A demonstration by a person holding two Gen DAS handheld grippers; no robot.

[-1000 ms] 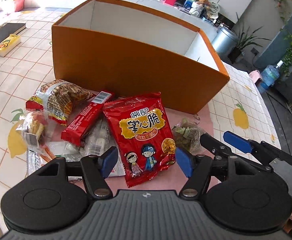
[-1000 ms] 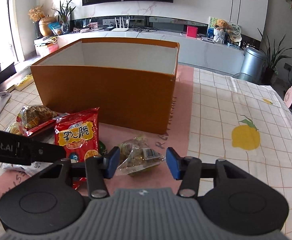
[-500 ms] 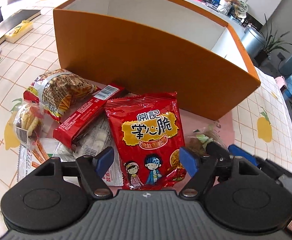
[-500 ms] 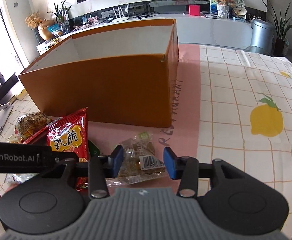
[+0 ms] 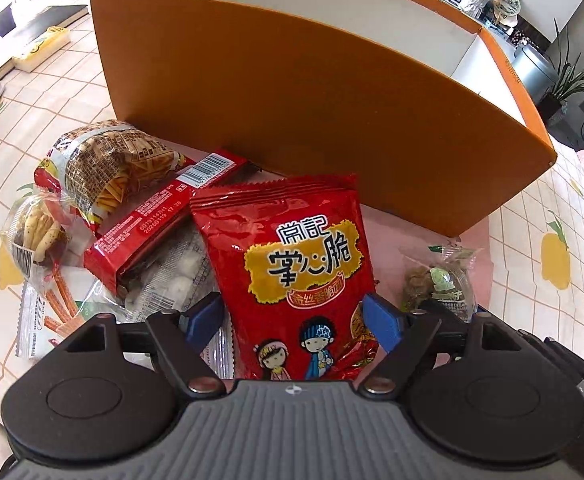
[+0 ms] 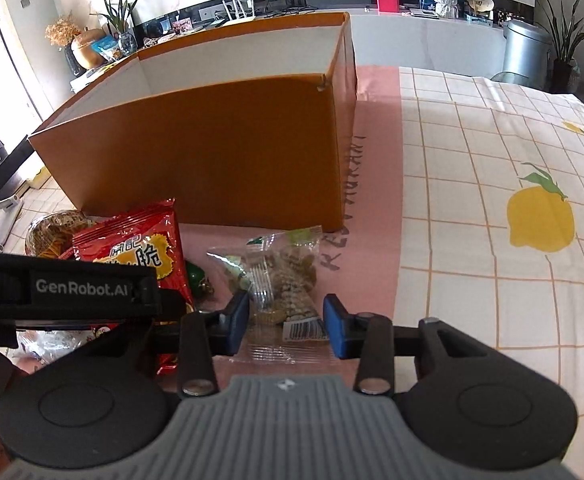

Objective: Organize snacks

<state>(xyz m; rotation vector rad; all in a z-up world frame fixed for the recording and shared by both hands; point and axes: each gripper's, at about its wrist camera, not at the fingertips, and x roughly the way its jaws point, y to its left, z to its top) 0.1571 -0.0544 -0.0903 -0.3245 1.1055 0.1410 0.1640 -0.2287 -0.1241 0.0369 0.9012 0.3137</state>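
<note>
Two grabs at once: our left gripper (image 5: 294,322) is opening around the red bag (image 5: 292,264), right gripper (image 6: 285,330) closing on the clear packet (image 6: 279,280) before the orange box (image 6: 211,144); crinkly film could slip free.

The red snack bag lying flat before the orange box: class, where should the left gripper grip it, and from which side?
Grip the red snack bag across its lower half, coming from above. It lies flat, narrow enough for the left gripper, whose opening jaws flank its side edges without pressing.
</note>
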